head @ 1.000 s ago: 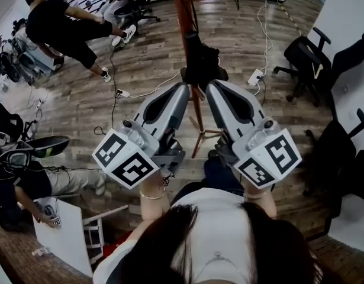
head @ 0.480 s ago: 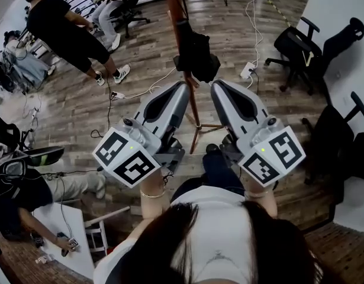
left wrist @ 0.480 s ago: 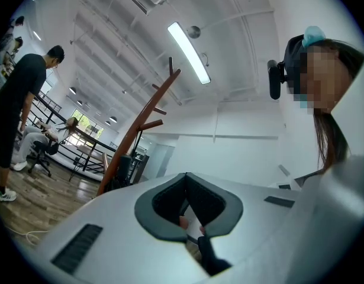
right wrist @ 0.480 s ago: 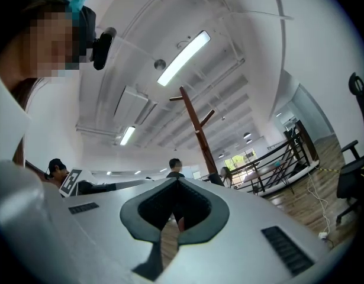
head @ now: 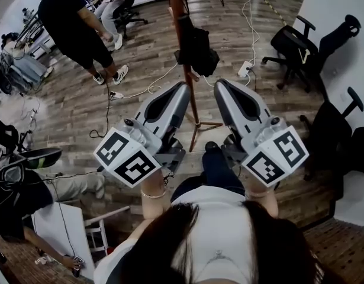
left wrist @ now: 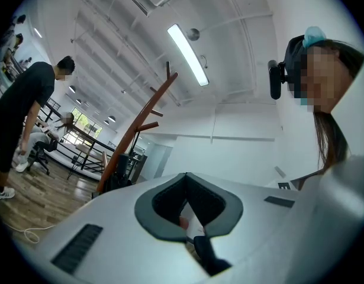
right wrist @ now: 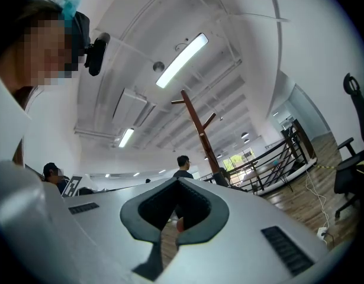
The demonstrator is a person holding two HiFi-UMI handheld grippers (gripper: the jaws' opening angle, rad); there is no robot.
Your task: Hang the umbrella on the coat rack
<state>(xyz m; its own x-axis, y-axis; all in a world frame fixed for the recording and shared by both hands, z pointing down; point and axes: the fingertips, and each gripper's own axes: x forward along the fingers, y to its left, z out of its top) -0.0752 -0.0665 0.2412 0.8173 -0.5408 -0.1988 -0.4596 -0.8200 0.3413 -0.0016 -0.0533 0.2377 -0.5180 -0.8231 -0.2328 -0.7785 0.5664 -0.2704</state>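
Note:
A brown wooden coat rack (head: 182, 37) stands on the wood floor just ahead of me, its legs (head: 200, 126) spread between my two grippers. A black folded umbrella (head: 197, 51) hangs on the rack's pole. My left gripper (head: 183, 89) and right gripper (head: 219, 85) are held side by side below it, both pointing at the rack and apart from the umbrella. Each is shut with nothing between its jaws. The rack also rises beyond the left gripper (left wrist: 184, 175) as a slanted pole (left wrist: 140, 123), and behind the right gripper (right wrist: 177, 181) as a forked pole (right wrist: 198, 126).
Black office chairs (head: 300, 46) stand at the right by a white wall. A person in black (head: 75, 28) stands at the upper left, another sits at the far left (head: 22, 188). Cables and a power strip (head: 247, 70) lie on the floor near the rack.
The view has shifted a little, so the rack and umbrella sit higher in it. The standing person in black has straightened and stepped. Both grippers stay shut and almost still.

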